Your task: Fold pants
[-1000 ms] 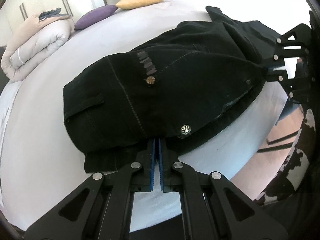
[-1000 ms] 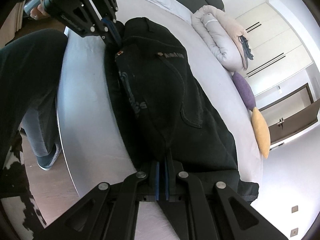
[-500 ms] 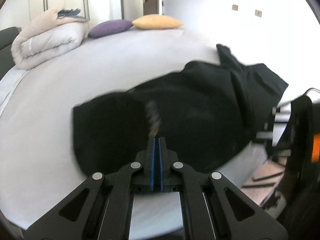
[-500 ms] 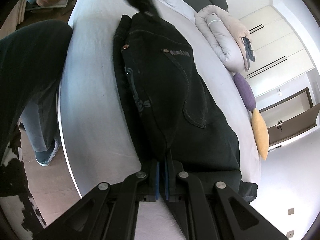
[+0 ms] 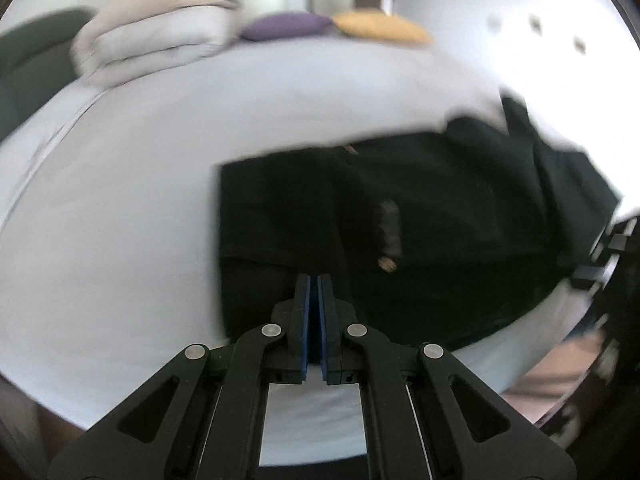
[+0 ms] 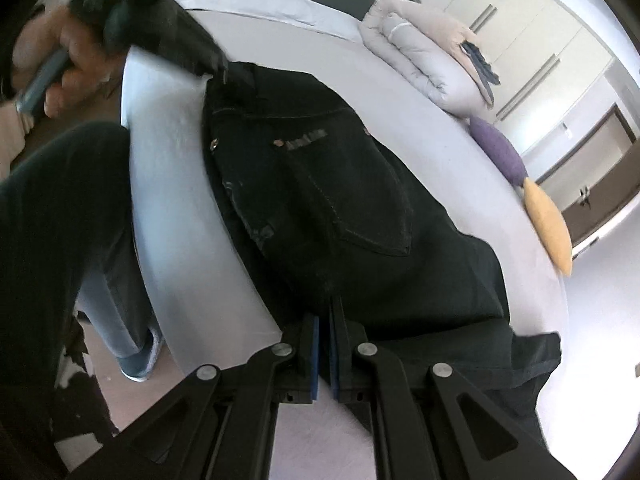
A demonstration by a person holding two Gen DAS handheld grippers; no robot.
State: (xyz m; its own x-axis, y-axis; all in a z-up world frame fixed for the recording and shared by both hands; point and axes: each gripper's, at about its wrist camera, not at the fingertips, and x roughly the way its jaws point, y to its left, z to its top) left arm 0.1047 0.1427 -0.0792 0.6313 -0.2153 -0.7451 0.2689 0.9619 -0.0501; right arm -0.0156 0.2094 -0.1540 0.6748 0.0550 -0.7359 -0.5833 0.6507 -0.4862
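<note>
The black pants [image 6: 320, 184] lie along the near edge of the bed [image 5: 120, 208], stretched lengthwise beside where the person stands, so there is almost no sheet between the cloth and the drop to the floor on that side. Beyond the pants the pale sheet runs wide and bare to the far side, where a rolled duvet [image 6: 424, 60], a purple cushion [image 6: 498, 148] and a yellow cushion [image 6: 548, 224] sit near the rim (well apart from the garment).

The left gripper [image 5: 314, 280] is clenched, its blue pads pressed together, with the waistband end of the pants right at its tips; in the right wrist view it meets the top corner of the waistband, though blur keeps me from telling whether it pinches cloth. The person's hand [image 6: 76, 60] wraps its handle.

The right gripper [image 6: 325, 320] is clamped on the pants, a dark fold of fabric rising from between its nearly closed pads, at the leg end.

A small label [image 6: 305, 141] sits above the back pocket; its lettering is too smeared to read. A metal rivet [image 6: 215, 145] shows beside the seam.
</note>
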